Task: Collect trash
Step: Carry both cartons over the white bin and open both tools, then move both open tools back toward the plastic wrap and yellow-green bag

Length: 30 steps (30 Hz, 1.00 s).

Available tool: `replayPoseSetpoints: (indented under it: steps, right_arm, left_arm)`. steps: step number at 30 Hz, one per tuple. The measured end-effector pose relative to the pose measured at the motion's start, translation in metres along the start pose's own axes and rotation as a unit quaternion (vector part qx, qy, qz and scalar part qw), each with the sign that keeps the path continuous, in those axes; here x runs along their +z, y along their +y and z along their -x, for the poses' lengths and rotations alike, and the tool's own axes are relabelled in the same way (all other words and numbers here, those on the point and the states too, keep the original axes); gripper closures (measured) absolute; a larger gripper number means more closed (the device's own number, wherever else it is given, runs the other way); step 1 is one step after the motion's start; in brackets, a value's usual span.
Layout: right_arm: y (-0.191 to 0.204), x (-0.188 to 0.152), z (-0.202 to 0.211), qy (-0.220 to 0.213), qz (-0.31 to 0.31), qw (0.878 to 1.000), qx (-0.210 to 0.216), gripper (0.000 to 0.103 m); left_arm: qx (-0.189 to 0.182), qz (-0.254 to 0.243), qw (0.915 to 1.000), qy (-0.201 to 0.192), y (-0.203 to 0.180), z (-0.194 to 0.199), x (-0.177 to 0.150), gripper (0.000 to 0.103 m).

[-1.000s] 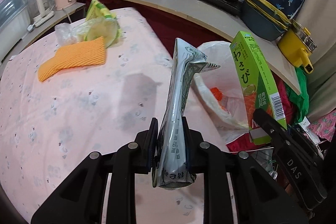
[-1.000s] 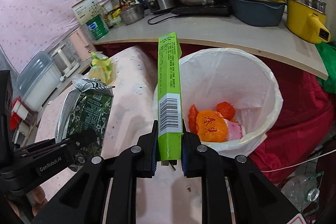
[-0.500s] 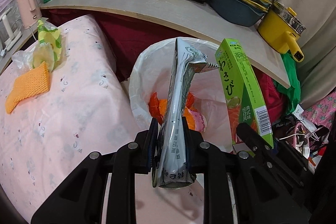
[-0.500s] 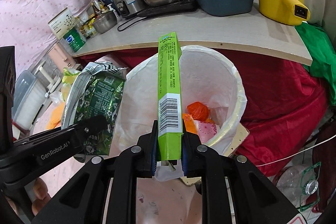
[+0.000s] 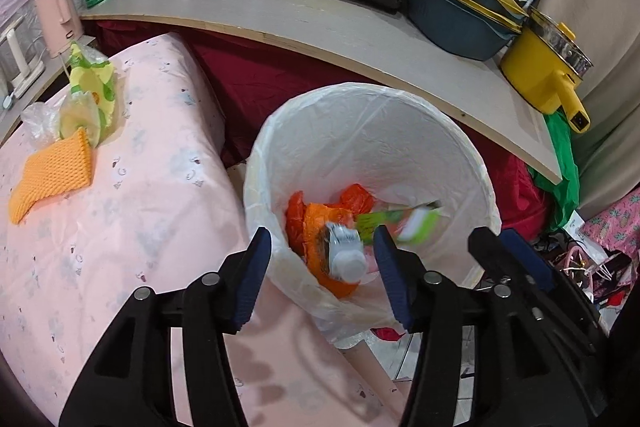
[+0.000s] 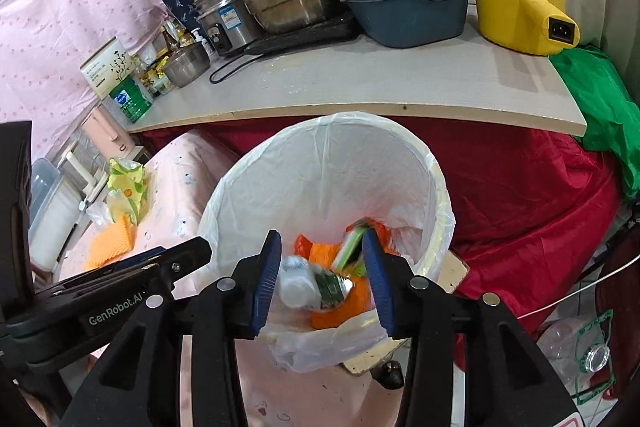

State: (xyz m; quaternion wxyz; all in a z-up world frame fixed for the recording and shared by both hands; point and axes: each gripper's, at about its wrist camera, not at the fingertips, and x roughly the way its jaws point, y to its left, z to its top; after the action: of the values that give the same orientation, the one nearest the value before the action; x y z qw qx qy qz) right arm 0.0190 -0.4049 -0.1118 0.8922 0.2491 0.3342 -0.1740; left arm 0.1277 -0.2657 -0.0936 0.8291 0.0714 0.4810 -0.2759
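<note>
- Covering most of the left side, the pink-clothed table (image 5: 120, 227) carries what looks like trash not yet collected; a sweep too near its edge could push pieces onto the floor rather than into the bin.
- Lined with a thin white bag, the trash bin (image 5: 476, 167) stands just beside the table edge, below both grippers; the loose liner (image 6: 320, 347) sags over the near rim, and a finger catching it could drag the bag off or tip the bin.
- Spread wide and holding nothing, the left gripper (image 5: 322, 275) hangs over the bin's near rim.
- Likewise spread and empty, the right gripper (image 6: 320, 279) sits above the bin mouth, just beside the left one, so turning away together risks a knock.
- An orange foam net (image 5: 52, 173) and a yellow-green wrapper (image 5: 90, 95) lie together on the far part of the table; both look light and slippery, likely to slide from a shallow pinch.
- Blurred inside the bin, the silver-green packet (image 6: 316, 287) and the green box (image 5: 404, 223) lie over orange wrappers (image 5: 320, 223); whether they have settled I cannot tell.
</note>
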Motion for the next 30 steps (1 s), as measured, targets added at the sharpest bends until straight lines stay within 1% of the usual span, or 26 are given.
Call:
replayPoseSetpoints:
  steps: [5, 20, 24, 30]
  right_arm:
    - [0.009, 0.001, 0.002, -0.002, 0.007, 1.0, 0.004, 0.06]
    - [0.049, -0.006, 0.014, -0.002, 0.037, 0.999, 0.015, 0.06]
    - [0.061, -0.009, 0.018, -0.003, 0.045, 0.999, 0.019, 0.057]
    - [0.081, -0.012, 0.022, -0.002, 0.063, 0.998, 0.027, 0.057]
  left_arm:
    - [0.006, 0.021, 0.9998, -0.005, 0.018, 0.007, -0.001, 0.052]
    - [0.02, 0.05, 0.9982, -0.026, 0.055, 0.037, -0.011, 0.052]
    - [0.024, 0.058, 0.9975, -0.031, 0.065, 0.045, -0.014, 0.052]
    - [0.027, 0.073, 0.9963, -0.037, 0.083, 0.057, -0.02, 0.052]
